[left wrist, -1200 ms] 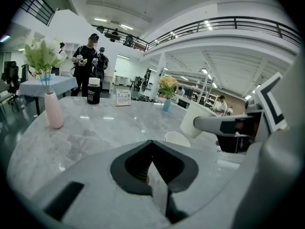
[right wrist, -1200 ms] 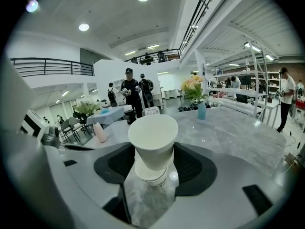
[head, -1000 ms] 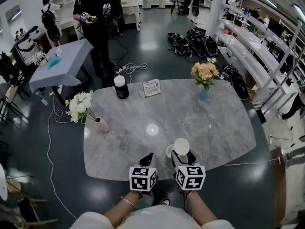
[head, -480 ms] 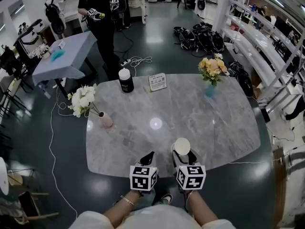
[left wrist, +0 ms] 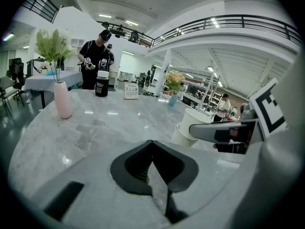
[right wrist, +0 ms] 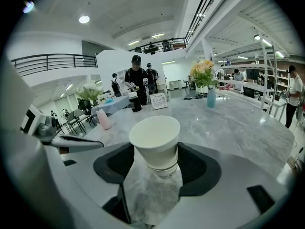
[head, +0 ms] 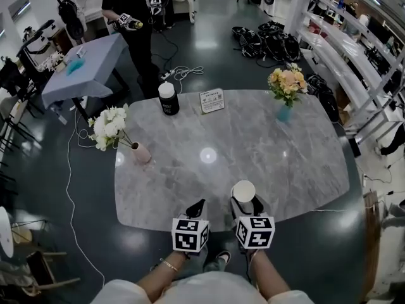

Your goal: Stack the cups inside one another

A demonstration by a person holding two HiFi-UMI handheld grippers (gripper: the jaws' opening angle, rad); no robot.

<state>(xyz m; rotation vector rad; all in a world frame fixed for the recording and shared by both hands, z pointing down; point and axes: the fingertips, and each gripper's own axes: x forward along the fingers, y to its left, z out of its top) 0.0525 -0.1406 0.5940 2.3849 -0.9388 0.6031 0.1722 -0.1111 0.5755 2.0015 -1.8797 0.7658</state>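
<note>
A white paper cup (head: 243, 192) (right wrist: 155, 140) sits nested in a second white cup (right wrist: 165, 170) near the front edge of the grey marble table (head: 285, 163). My right gripper (head: 245, 204) (right wrist: 156, 157) is shut on the upper cup, one jaw against each side. In the left gripper view the nested cups (left wrist: 194, 124) stand to the right, with a finger of the right gripper (left wrist: 220, 130) beside them. My left gripper (head: 195, 209) (left wrist: 151, 150) is shut and holds nothing; it is just left of the cups and apart from them.
On the table stand a pink vase of white flowers (head: 140, 152) at the left, a black jar with a white lid (head: 168, 99), a sign card (head: 212, 100) at the back, and a teal vase of flowers (head: 285, 111) at the back right. A person (head: 136, 18) stands beyond the table.
A second cup stood beside the held cup a second ago; the held cup now sits inside it. The left gripper has stayed where it was.
</note>
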